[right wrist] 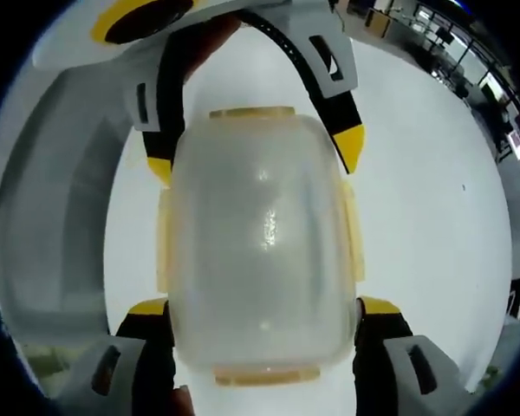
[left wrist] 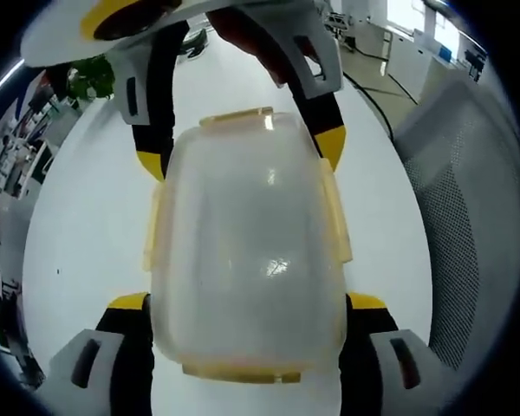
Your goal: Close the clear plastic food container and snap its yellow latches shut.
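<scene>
Now the container (left wrist: 247, 251) is pinched between both grippers, left (left wrist: 247, 334) and right (right wrist: 264, 334), with latches (left wrist: 336, 217) seemingly awaiting pressing down.

Left gripper (left wrist: 247, 303), lower frame of left gripper view: two black jaws, yellow tips, light grey housings at bottom corners, each with dark oblong slot. Right gripper (right wrist: 260, 308), lower frame of right gripper view: same build, black jaws, yellow caps, grey bodies with slots. Upper frame of each view: opposite gripper, white-grey shell, black arms, yellow pointed tips, yellow-and-black curved patch at upper left.
</scene>
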`<state>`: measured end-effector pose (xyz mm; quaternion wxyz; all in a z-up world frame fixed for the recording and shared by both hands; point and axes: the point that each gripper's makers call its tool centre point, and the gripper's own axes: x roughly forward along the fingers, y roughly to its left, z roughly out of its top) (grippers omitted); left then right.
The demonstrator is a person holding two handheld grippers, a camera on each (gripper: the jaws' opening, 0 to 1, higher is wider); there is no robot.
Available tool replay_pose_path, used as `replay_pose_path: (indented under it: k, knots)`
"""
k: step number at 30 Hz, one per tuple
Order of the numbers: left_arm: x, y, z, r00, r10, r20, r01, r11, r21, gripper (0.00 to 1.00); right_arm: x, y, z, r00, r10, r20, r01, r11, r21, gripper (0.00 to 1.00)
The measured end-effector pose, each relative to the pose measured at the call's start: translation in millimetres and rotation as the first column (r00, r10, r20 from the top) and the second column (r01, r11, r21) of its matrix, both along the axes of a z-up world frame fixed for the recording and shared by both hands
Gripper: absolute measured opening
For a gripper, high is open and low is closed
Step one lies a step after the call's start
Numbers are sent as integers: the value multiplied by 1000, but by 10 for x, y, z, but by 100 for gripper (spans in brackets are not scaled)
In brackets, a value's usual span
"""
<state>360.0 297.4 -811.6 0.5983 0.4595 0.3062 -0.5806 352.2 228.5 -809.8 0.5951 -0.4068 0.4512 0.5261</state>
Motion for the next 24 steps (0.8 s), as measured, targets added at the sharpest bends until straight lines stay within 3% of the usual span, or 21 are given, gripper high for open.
replay_pose_path:
  k: [7, 24]
  knots:
    - [20, 222, -46, 999, -17, 43, 16, 999, 30, 92, 10, 219, 4, 1000, -11, -3, 11, 1000, 26, 86]
    - [-11, 521, -23, 1000, 24, 20, -25, 999, 22, 91, 10, 528, -16, 999, 36, -1, -36, 999, 10, 86]
